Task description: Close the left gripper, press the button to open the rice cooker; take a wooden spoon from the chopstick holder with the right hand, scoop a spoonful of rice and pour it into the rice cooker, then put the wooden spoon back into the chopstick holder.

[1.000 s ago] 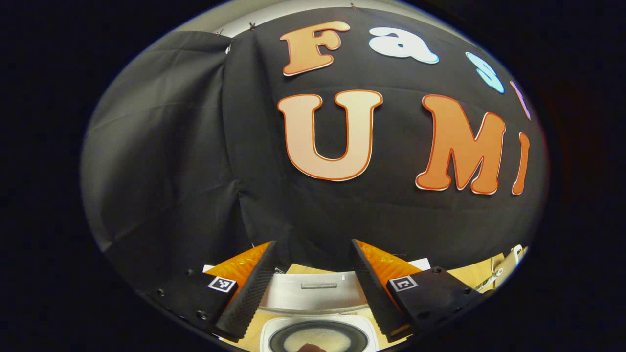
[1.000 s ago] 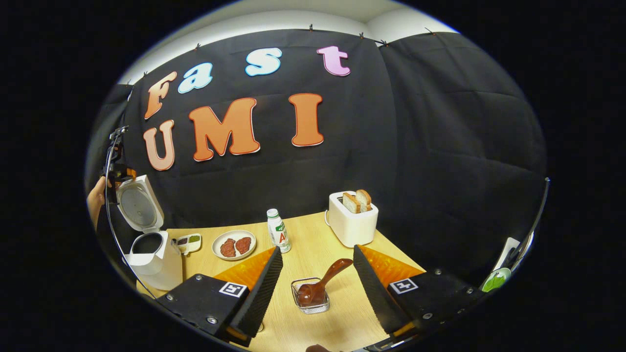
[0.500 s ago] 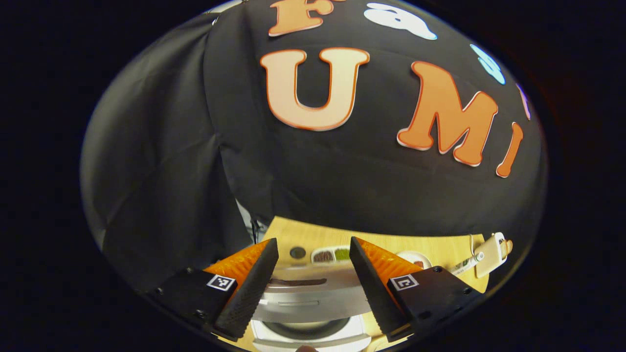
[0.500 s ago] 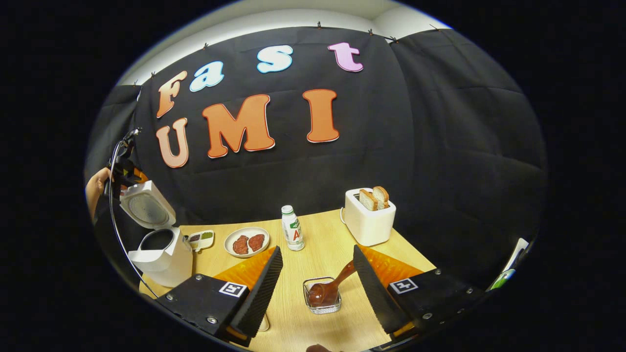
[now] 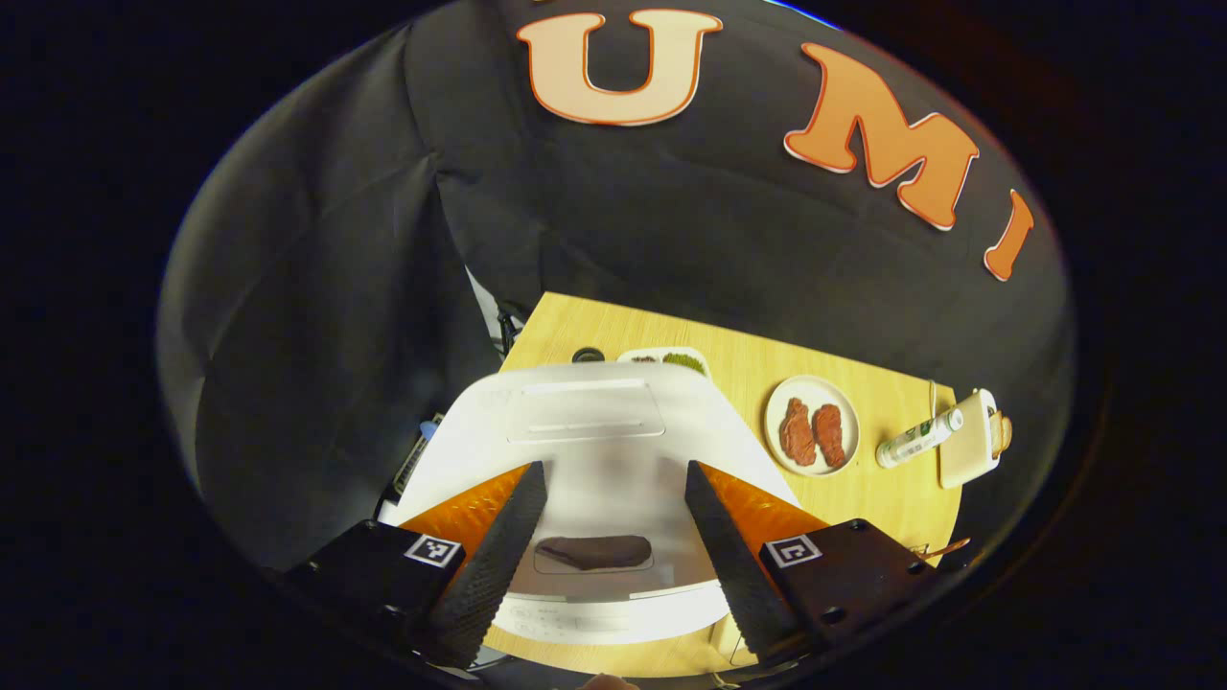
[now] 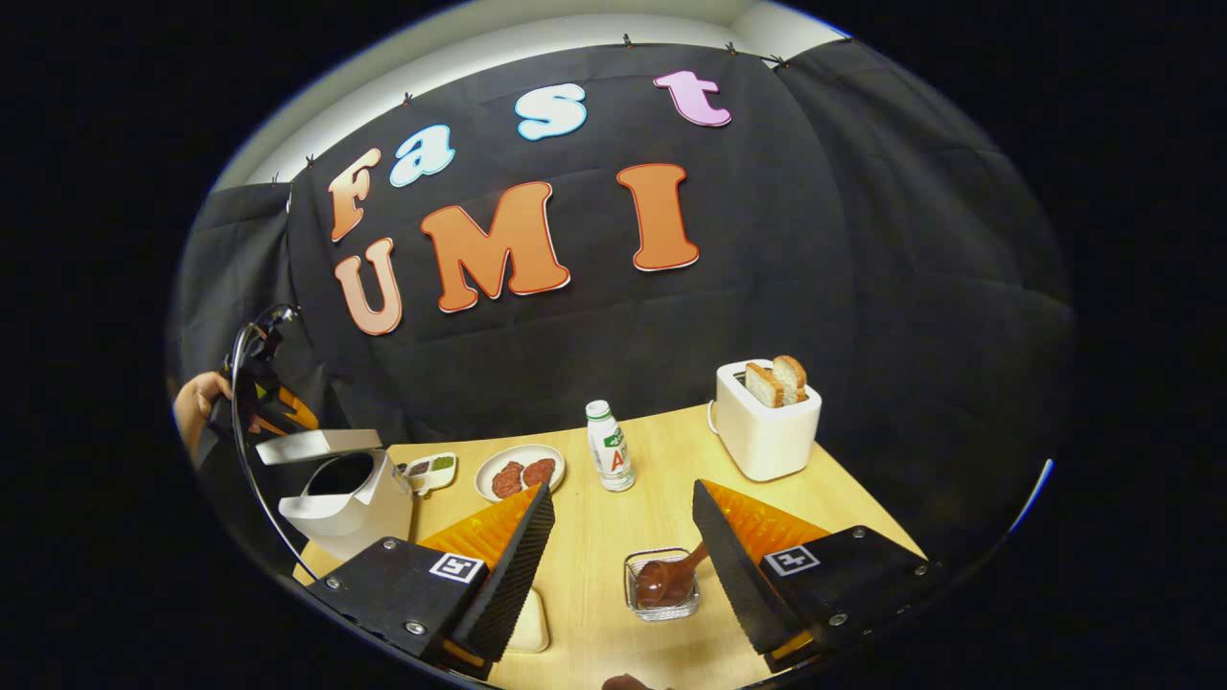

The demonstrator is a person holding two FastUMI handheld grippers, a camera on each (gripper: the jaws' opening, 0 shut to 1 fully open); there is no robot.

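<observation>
L gripper (image 5: 606,537) sat over the rice cooker (image 5: 585,460), jaws spread apart, nothing between them but the white lid (image 5: 585,412) below. Change vs 1 s ago: the lid stood upright w/ the pot and rice showing under the gripper; half a sec ago it was partway down; at this moment it lay nearly flat under the fingers. From the right gripper view the lid (image 6: 321,446) was still a bit off the body (image 6: 350,503), a dark gap to the pot visible, w/ the person's hand (image 6: 196,407) and the L gripper (image 6: 264,407) just behind/above it. So the cooker was being closed, prob. not yet latched. For the task that suggests scoop + pour were done and this is wrap-up.

R gripper (image 6: 623,556) also open, holding nothing. Wooden spoon (image 6: 671,575) sat just ahead between its fingers, bowl end down in the small wire chopstick holder (image 6: 659,599), handle leaning toward the gripper's right finger, not touching as far as I could tell. Spoon return looked complete.

Cooker's look: white, glossy, rounded lid w/ a rectangular recessed panel on top, a dark oval button (image 5: 592,552) near the front edge between the L fingers, control strip below it. On the tabletop (image 6: 613,517) further ahead of the R gripper: plate w/ meat (image 6: 520,471), bottle (image 6: 610,447), toaster (image 6: 765,422).
</observation>
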